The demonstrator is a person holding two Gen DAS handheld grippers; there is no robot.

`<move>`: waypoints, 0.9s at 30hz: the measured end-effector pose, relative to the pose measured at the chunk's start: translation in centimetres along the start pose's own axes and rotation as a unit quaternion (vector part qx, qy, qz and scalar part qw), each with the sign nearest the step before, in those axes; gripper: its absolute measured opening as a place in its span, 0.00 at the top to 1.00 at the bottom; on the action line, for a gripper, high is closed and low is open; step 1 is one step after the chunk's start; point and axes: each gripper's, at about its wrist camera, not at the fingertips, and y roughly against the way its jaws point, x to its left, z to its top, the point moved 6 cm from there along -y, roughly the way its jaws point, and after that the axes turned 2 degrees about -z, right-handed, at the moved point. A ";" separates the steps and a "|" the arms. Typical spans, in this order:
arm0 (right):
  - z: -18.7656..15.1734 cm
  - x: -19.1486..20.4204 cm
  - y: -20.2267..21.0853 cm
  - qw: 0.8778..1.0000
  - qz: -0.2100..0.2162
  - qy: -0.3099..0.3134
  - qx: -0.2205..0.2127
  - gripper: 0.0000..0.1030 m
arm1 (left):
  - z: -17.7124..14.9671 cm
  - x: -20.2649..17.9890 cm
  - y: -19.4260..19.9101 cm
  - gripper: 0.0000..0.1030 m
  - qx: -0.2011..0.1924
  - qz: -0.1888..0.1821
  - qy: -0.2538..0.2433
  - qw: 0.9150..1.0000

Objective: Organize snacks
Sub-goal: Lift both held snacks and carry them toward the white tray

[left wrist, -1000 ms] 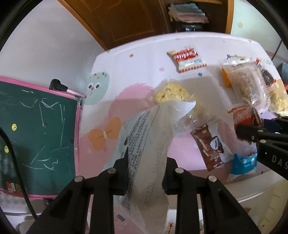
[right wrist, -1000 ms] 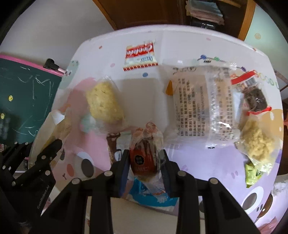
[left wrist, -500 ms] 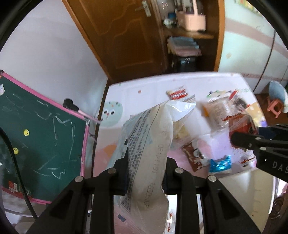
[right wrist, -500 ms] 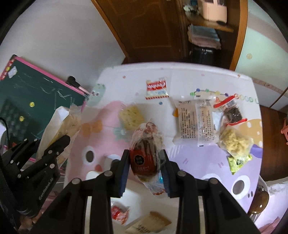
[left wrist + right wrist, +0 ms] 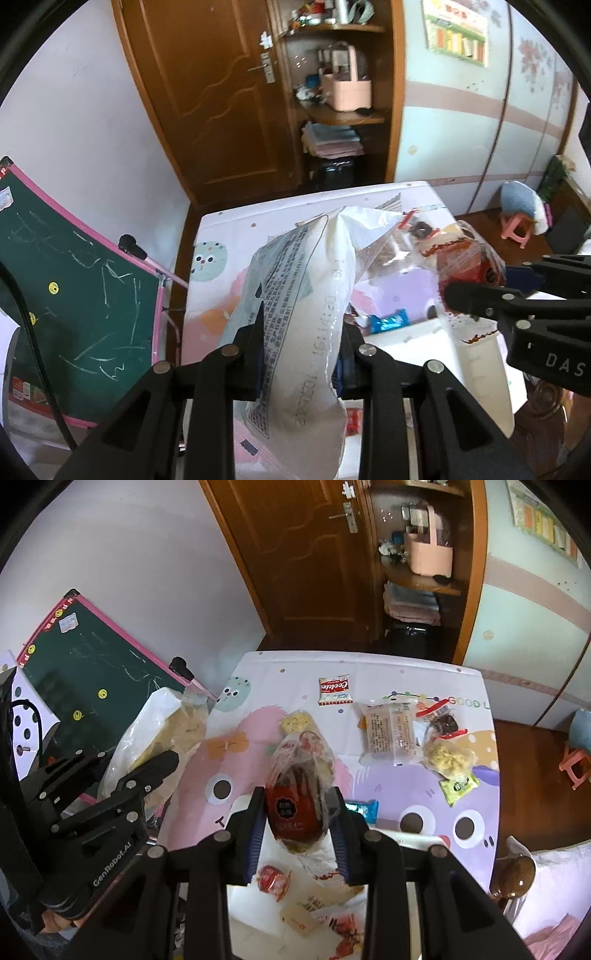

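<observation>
My left gripper (image 5: 301, 334) is shut on a tall white and clear snack bag (image 5: 303, 295) with printed text, held well above the table; the bag's pale yellow contents (image 5: 173, 731) show in the right wrist view. There my right gripper (image 5: 297, 806) is shut on a clear packet with a red label (image 5: 291, 808), also held high. In the left wrist view this packet (image 5: 465, 258) and the right gripper (image 5: 480, 291) appear at the right. Below lie a cookie packet (image 5: 334, 690), a yellow crumbly snack (image 5: 295, 720) and a printed clear packet (image 5: 391, 731).
The table's cartoon cloth (image 5: 424, 812) also carries a dark snack (image 5: 443, 722), another yellow snack (image 5: 448, 757), a green packet (image 5: 458, 786) and a blue packet (image 5: 360, 808). A white tray (image 5: 258, 923) near me holds red packets. A green chalkboard (image 5: 74, 295) stands at the left.
Both grippers have risen far above the table, each still holding its packet. The table now looks small and distant, and the door and shelf have come into view.
</observation>
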 end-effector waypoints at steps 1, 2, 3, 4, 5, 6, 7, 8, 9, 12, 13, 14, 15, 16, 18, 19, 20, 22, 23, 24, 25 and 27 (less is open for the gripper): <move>-0.4 0.2 0.5 1.000 -0.001 0.000 -0.003 0.68 | -0.3 -0.2 0.4 0.76 -0.002 -0.003 -0.002 1.000; -0.9 0.4 1.0 1.000 -0.003 0.000 -0.006 0.68 | -0.7 -0.2 1.0 0.76 -0.004 -0.007 -0.002 1.000; -1.3 0.5 1.5 1.000 -0.007 0.001 -0.009 0.68 | -1.1 -0.3 1.4 0.76 -0.005 -0.014 -0.003 1.000; -1.6 0.7 1.8 1.000 -0.009 0.003 -0.010 0.68 | -1.5 -0.5 1.7 0.76 -0.004 -0.018 -0.003 1.000; -2.1 0.8 2.1 1.000 -0.012 0.003 -0.011 0.68 | -2.0 -0.7 2.1 0.76 -0.003 -0.023 -0.003 1.000; -2.5 0.8 2.3 1.000 -0.012 0.003 -0.010 0.68 | -2.2 -0.9 2.2 0.76 -0.002 -0.027 -0.003 1.000; -3.1 0.8 2.6 1.000 -0.014 0.002 -0.010 0.68 | -2.7 -1.2 2.3 0.76 0.000 -0.031 -0.005 0.999; -3.5 0.9 2.9 1.000 -0.015 0.002 -0.010 0.68 | -3.0 -1.5 2.5 0.76 0.001 -0.034 -0.006 0.999; -4.1 0.9 3.1 1.000 -0.017 0.001 -0.010 0.68 | -3.5 -1.8 2.6 0.76 0.003 -0.039 -0.008 0.999; -5.5 0.9 3.7 1.000 -0.021 -0.003 -0.010 0.68 | -4.7 -2.8 2.8 0.76 0.008 -0.053 -0.016 0.998; -6.1 0.8 3.9 1.000 -0.021 -0.005 -0.008 0.68 | -5.0 -3.1 2.7 0.76 0.011 -0.058 -0.017 0.998; -6.5 0.8 4.0 1.000 -0.023 -0.006 -0.007 0.68 | -5.3 -3.3 2.6 0.76 0.013 -0.061 -0.018 0.998; -6.9 0.7 4.1 1.000 -0.024 -0.009 -0.006 0.68 | -5.7 -3.6 2.5 0.76 0.018 -0.066 -0.018 0.998; -7.5 0.6 4.1 1.000 -0.028 -0.011 -0.005 0.68 | -6.0 -3.9 2.3 0.76 0.021 -0.069 -0.019 0.997; -8.3 0.4 4.3 0.999 -0.035 -0.013 -0.004 0.68 | -6.8 -4.3 2.0 0.76 0.027 -0.074 -0.020 0.997; -8.9 0.3 4.2 0.999 -0.041 -0.014 -0.002 0.68 | -7.2 -4.5 1.8 0.76 0.031 -0.076 -0.023 0.996; -9.2 0.2 4.1 0.999 -0.043 -0.016 0.000 0.68 | -7.6 -4.7 1.7 0.76 0.034 -0.077 -0.023 0.996; -10.2 -0.1 3.8 0.999 -0.044 -0.023 0.008 0.68 | -8.5 -5.0 1.1 0.76 0.042 -0.080 -0.026 0.996; -10.5 -0.3 3.5 0.999 -0.044 -0.026 0.011 0.68 | -8.8 -5.1 0.9 0.76 0.046 -0.080 -0.027 0.995; -10.9 -0.5 3.3 0.998 -0.046 -0.030 0.016 0.68 | -9.2 -5.2 0.6 0.76 0.051 -0.082 -0.026 0.995; -11.4 -0.7 2.8 0.998 -0.048 -0.034 0.022 0.68 | -9.6 -5.3 0.2 0.76 0.056 -0.083 -0.025 0.995; -12.1 -1.1 2.2 0.997 -0.049 -0.042 0.032 0.68 | -10.3 -5.4 -0.4 0.76 0.066 -0.085 -0.025 0.994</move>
